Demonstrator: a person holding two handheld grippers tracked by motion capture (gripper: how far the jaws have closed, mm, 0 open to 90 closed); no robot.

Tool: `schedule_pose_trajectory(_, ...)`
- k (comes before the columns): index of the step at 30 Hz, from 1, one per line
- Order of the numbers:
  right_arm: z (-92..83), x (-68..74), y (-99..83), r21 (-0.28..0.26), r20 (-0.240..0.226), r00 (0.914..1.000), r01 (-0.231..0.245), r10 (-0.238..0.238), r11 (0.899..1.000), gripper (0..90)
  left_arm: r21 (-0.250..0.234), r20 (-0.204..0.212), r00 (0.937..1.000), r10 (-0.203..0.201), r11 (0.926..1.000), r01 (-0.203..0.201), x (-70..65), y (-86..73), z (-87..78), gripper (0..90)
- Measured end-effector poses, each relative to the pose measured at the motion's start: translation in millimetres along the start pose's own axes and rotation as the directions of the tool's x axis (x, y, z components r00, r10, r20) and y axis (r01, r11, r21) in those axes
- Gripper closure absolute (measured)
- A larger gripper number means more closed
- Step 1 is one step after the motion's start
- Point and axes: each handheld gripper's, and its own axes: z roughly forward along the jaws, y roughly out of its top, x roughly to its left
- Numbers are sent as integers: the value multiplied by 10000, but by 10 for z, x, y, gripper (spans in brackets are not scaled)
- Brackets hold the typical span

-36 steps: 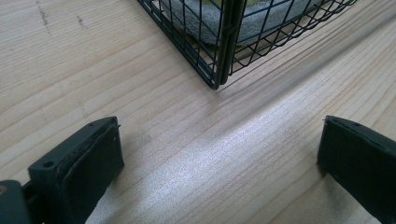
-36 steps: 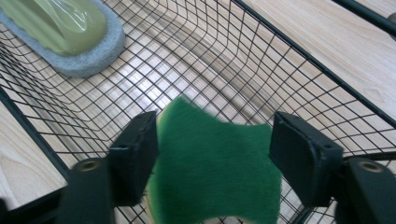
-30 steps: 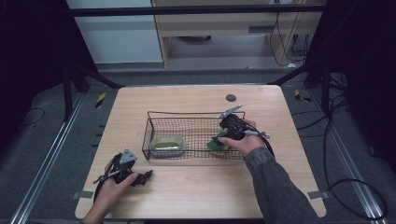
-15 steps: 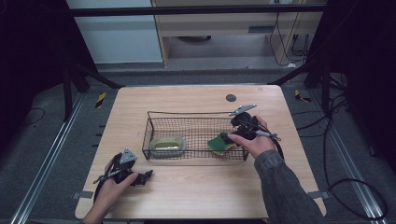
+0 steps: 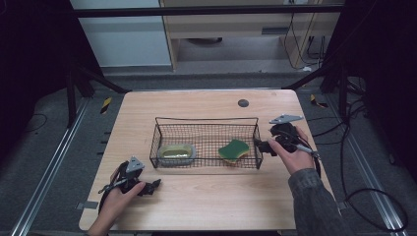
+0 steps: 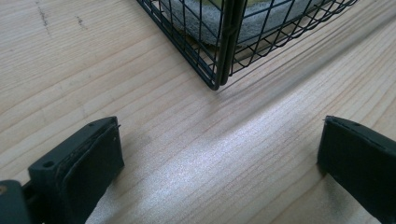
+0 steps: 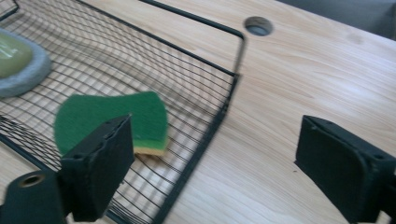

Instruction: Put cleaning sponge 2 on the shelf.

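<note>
A: As the wooden table [image 5: 206, 191] runs left to right, what sits on it?

B: The left gripper [image 5: 156, 184] rests low, jaws released, near the corner of one wire basket [image 5: 206, 119]. Inside lie two sponges: grey-rimmed [image 5: 176, 153], then green sponge [image 5: 233, 149]. The basket wall separates it from the right gripper [image 5: 259, 146], jaws apart, empty, just closing slightly, pointing left

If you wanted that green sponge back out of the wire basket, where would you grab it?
Probably from straight above, pinching the sponge across its narrow waist. It lies flat on the floor of the basket, whose walls block any approach from the side, and its curved-in middle gives the jaws two edges close enough together to close on.
</note>
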Motion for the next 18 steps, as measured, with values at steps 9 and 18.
schedule_pose_trajectory(9, -121, -157, -325, -54, 123, 9998, -170, 171, 9998, 140, 0, 1, 10000, -1, 10000, 1, 0, 0, 0, 0)
schedule_pose_trajectory(18, 61, -210, -712, 232, 166, 9979, -630, 626, 9977, 144, 0, 4, 10000, 0, 10000, 0, 2, 0, 0, 0)
